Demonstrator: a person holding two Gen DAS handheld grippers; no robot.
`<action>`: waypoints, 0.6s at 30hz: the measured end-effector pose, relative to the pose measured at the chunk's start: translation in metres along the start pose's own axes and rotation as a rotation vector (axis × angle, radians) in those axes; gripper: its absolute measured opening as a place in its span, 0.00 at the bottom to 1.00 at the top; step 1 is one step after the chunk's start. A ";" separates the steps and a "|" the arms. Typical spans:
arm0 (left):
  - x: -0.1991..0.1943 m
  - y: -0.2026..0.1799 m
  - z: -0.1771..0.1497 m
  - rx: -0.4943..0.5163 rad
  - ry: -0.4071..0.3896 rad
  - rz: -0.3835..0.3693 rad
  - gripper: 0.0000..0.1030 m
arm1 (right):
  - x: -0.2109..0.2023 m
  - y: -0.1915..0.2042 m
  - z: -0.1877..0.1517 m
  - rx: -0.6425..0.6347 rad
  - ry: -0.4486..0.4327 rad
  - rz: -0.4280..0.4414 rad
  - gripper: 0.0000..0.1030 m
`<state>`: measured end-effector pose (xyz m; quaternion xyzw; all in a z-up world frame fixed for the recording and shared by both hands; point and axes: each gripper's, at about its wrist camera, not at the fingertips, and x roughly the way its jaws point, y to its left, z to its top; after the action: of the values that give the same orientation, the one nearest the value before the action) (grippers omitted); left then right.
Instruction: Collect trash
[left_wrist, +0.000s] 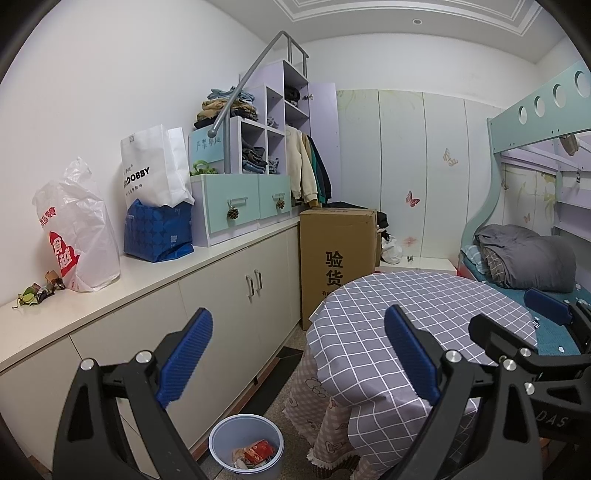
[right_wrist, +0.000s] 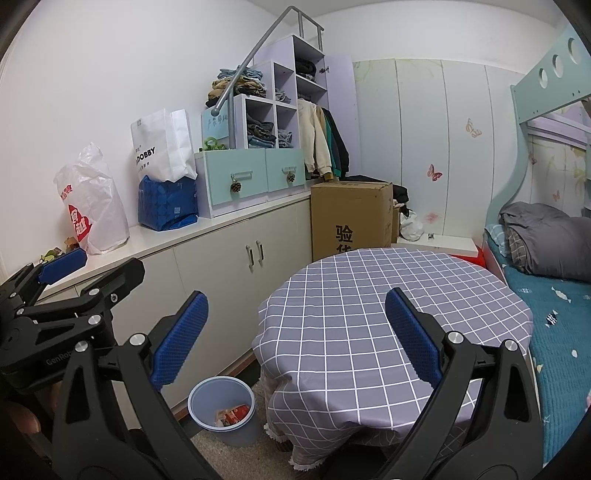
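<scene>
Both my grippers, left (left_wrist: 297, 354) and right (right_wrist: 295, 338): jaws wide apart, empty. Wrappers (left_wrist: 37, 291): far left on the surface, beside plastic bag (left_wrist: 79, 236). Bin (left_wrist: 245, 446): floor. Risk: snagging the bag, scattering wrappers.

**A lived-in bedroom at home**

A bunk bed (right_wrist: 546, 266) with rumpled grey bedding fills the right wall. Cubby shelves (left_wrist: 266, 140) hold folded clothes, jackets (left_wrist: 308, 166) hang beside them, butterfly stickers (right_wrist: 434, 172) dot the wardrobe doors, and shopping bags (left_wrist: 79, 229) crowd the cabinet top's (left_wrist: 147, 280) far edge.
</scene>
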<state>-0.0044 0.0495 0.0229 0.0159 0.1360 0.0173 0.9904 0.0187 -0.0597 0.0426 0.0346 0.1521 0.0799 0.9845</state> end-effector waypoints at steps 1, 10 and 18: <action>-0.001 0.001 -0.001 0.000 0.001 0.001 0.90 | 0.000 0.000 0.000 0.000 0.000 0.000 0.92; 0.003 0.005 -0.003 0.003 0.006 -0.004 0.90 | 0.000 -0.001 0.000 0.000 0.002 0.000 0.92; 0.004 0.010 -0.006 0.006 0.012 -0.007 0.90 | 0.001 -0.007 -0.005 0.003 0.015 0.009 0.92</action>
<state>-0.0025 0.0594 0.0167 0.0181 0.1421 0.0135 0.9896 0.0197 -0.0664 0.0371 0.0362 0.1594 0.0845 0.9829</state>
